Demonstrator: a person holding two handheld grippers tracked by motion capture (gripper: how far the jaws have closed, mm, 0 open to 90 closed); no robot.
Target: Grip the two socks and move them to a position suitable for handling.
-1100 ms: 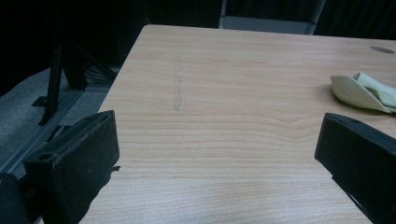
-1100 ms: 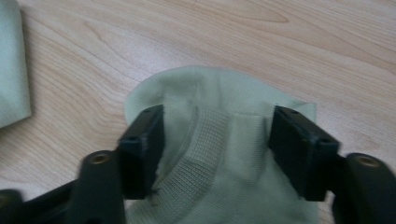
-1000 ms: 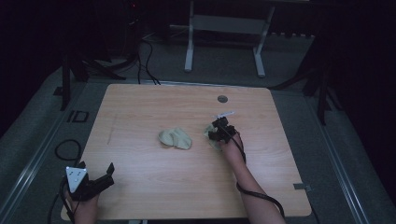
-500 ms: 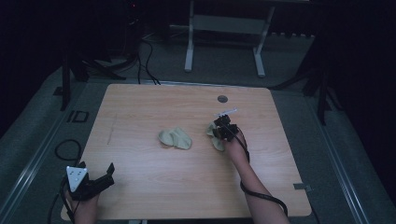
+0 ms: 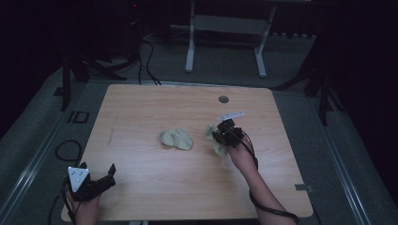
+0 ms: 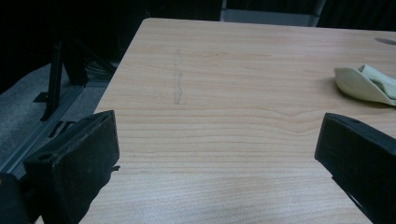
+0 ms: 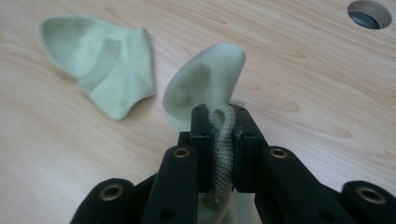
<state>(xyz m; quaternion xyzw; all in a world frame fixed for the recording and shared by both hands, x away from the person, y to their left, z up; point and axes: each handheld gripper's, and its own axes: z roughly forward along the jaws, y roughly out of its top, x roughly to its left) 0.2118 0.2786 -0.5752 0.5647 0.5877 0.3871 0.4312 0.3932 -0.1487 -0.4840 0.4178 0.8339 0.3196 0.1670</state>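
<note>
Open bench (image 5: 141, 117) is seen across the left half and near edge. Passage through the middle is obstructed by a flat sock (image 5: 176, 138) and, just right, a pinched sock (image 5: 212, 135).

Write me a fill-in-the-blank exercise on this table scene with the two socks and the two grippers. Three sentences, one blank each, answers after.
1. The right gripper is shut on a pale green ____.
2. The left gripper holds nothing, and its jaws stand ____.
3. The second sock lies flat on the wooden ____, apart from both grippers.

Missing words: sock; open; table
</note>
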